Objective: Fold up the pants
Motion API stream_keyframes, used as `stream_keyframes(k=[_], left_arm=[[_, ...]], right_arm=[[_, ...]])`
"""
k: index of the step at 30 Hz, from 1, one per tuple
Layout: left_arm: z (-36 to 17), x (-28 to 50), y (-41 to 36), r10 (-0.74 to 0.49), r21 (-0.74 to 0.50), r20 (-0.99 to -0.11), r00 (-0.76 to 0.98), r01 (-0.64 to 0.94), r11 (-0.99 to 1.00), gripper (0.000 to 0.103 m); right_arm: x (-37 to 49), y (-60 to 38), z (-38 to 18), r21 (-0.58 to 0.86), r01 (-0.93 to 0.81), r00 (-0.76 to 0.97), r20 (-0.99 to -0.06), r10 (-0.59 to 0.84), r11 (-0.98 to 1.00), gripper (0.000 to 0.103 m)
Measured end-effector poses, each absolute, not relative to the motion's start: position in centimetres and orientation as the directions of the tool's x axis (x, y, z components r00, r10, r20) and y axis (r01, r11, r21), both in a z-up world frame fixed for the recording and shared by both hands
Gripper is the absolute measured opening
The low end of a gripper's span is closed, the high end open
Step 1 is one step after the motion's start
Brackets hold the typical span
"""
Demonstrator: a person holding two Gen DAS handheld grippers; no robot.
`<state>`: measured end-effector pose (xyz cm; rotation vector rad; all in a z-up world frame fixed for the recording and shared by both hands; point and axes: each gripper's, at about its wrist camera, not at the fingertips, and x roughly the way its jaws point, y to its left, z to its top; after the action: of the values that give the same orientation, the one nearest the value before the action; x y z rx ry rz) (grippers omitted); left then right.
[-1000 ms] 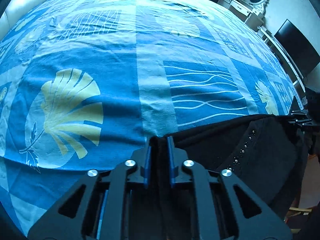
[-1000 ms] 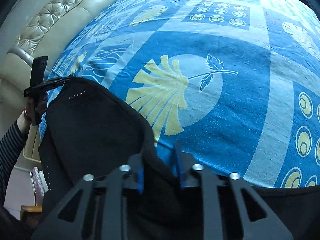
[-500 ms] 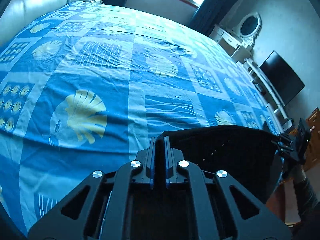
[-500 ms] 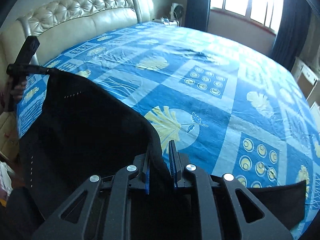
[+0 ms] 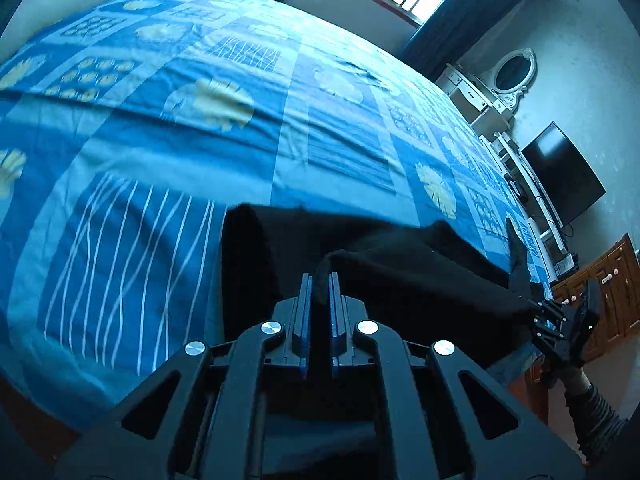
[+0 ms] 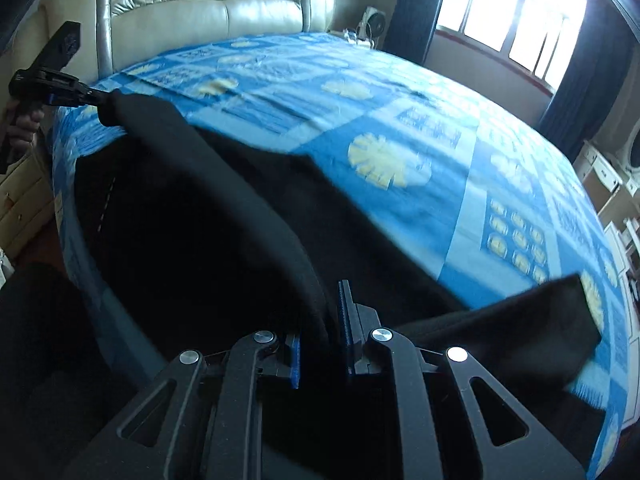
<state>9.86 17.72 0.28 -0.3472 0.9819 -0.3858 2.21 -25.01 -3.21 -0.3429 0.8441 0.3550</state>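
Black pants (image 5: 404, 268) hang stretched between my two grippers above the near edge of the bed. My left gripper (image 5: 319, 280) is shut on one corner of the waistband. My right gripper (image 6: 326, 292) is shut on the other corner; its left finger is hidden by cloth. In the right wrist view the pants (image 6: 224, 216) drape onto the blue sheet, with one leg end (image 6: 560, 320) lying at the right. The left gripper shows far left in that view (image 6: 94, 98), the right gripper far right in the left wrist view (image 5: 538, 306).
The bed has a blue patterned sheet (image 5: 240, 80) and a cream tufted headboard (image 6: 200, 4). A white dresser with an oval mirror (image 5: 508, 76) and a dark TV (image 5: 564, 176) stand along the right wall. A window (image 6: 508, 8) is behind the bed.
Both grippers have lifted and tilted up with the pants still gripped. The cloth, held taut and upright before, now sags and drapes forward onto the sheet.
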Motion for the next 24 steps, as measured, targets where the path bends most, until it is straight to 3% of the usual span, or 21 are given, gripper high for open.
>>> stream_keyframes(k=[8,24], left_arm=[[-3.9,6.9,17.4,-0.41,-0.402,-0.805,0.428,0.115,0.909,0.007],[-4.2,5.5,15.8,-0.295,-0.261,-0.843,0.45,0.137,0.956,0.008]], right_arm=[[0.2,-24.5,-6.8,-0.181,-0.41,0.589,-0.801,0.107,0.894,0.016],[-0.4,-24.7,-7.1,-0.141,-0.337,0.594,-0.799,0.094,0.931,0.019]])
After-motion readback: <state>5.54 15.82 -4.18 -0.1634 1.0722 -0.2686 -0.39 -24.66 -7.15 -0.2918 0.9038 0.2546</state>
